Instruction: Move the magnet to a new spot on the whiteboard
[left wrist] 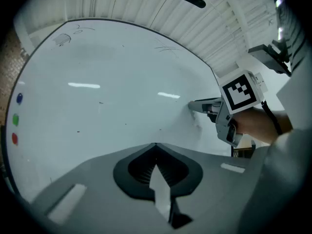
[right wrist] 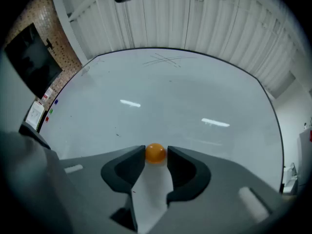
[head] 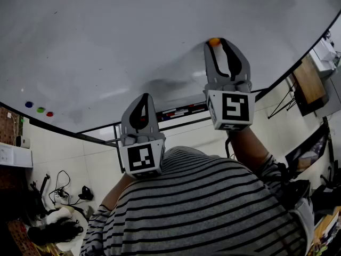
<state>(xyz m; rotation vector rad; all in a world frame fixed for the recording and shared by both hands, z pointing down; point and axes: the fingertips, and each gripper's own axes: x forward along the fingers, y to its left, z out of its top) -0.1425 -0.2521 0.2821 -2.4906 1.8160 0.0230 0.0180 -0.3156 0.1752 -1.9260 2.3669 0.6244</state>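
A small orange magnet (right wrist: pixel 155 153) sits on the whiteboard (right wrist: pixel 165 96). It lies right between the tips of my right gripper (right wrist: pixel 156 155), and both dark pads press against its sides. In the head view the orange magnet (head: pixel 214 41) shows at the tip of the right gripper (head: pixel 222 42), which is held up against the whiteboard (head: pixel 133 47). My left gripper (head: pixel 143 97) hangs lower and to the left, jaws shut with nothing in them. From the left gripper view, the right gripper (left wrist: pixel 195 105) touches the board at the right.
Blue (head: pixel 29 104), green (head: pixel 40 110) and red (head: pixel 49 113) magnets sit in a row at the board's left edge. A marker tray (head: pixel 178 112) runs under the board. A person's striped shirt (head: pixel 213 207) fills the lower head view. Cables and bags lie on the floor at left.
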